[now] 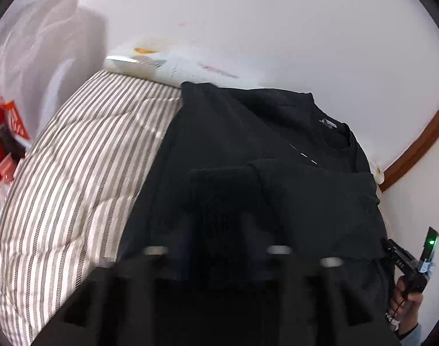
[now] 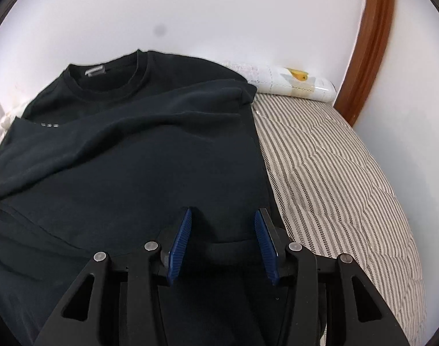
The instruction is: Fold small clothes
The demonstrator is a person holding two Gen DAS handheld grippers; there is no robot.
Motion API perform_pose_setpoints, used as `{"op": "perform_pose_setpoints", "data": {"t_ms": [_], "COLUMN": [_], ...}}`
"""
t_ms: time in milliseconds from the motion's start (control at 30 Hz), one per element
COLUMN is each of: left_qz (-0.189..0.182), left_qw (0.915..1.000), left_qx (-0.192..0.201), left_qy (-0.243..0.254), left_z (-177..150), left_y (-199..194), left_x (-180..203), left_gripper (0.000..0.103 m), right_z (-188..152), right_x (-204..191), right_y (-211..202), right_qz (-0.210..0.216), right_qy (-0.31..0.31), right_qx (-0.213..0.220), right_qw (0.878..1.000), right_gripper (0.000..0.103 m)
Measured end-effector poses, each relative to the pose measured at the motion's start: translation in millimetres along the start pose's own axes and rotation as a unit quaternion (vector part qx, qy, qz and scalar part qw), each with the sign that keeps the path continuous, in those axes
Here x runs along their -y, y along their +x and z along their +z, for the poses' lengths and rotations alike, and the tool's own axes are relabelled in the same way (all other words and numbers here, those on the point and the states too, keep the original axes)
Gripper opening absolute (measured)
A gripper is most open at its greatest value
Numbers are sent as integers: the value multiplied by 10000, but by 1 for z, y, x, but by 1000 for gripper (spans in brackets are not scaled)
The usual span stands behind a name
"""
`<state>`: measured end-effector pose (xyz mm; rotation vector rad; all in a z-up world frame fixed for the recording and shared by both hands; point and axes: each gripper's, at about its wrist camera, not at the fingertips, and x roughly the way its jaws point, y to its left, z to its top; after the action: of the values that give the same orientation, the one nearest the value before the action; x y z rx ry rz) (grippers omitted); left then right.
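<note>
A black T-shirt (image 2: 133,150) lies spread on a striped bed cover (image 2: 334,167), collar towards the wall. It also shows in the left wrist view (image 1: 262,150). My right gripper (image 2: 223,230) is open, its blue pads (image 2: 180,239) wide apart just above the shirt's lower hem. My left gripper sits at the bottom of the left wrist view, dark and blurred; a fold of black cloth (image 1: 222,190) hangs over where its fingers are, so its jaws are hidden. The right gripper's body and the hand holding it (image 1: 409,262) show at the right edge of that view.
A white wall runs behind the bed. A white patterned pillow (image 2: 291,83) lies at the head of the bed by a brown wooden frame (image 2: 372,43). Red and coloured boxes (image 1: 3,132) stand beside the bed at the far left.
</note>
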<state>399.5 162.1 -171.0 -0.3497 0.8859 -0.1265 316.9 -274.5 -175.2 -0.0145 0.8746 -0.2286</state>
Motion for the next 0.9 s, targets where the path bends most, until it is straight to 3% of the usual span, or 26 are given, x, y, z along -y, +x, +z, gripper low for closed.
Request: {"op": "perform_pose_setpoints", "data": {"t_ms": [167, 233, 300, 500, 633, 767, 800, 900], "left_qz": [-28, -77, -60, 45, 33, -126, -177, -262], "left_qw": [9999, 9997, 9998, 9995, 9998, 9996, 9995, 9989], "left_qx": [84, 77, 64, 154, 136, 34, -8, -117], "left_qy": [-82, -211, -187, -273, -115, -235, -272, -368], "left_z": [12, 17, 21, 33, 35, 38, 39, 41], "left_y": [11, 16, 19, 14, 15, 21, 24, 35], "left_x": [1, -2, -1, -7, -7, -13, -15, -20], "left_gripper": [49, 27, 17, 13, 10, 10, 11, 11], "right_z": [-1, 0, 0, -8, -16, -16, -15, -15], "right_x": [-11, -29, -60, -159, -194, -206, -207, -213], "right_y": [-25, -38, -49, -46, -29, -23, -22, -23], "right_qz": [436, 530, 746, 1405, 1451, 1268, 1283, 1342], "right_qy": [-17, -221, -526, -1686, -2044, -2198, -2203, -2353], "right_qx": [97, 221, 298, 240, 51, 163, 146, 175], "right_qw": [9990, 9981, 9954, 9753, 9680, 9671, 9668, 9625], "right_gripper": [46, 46, 47, 48, 47, 46, 45, 24]}}
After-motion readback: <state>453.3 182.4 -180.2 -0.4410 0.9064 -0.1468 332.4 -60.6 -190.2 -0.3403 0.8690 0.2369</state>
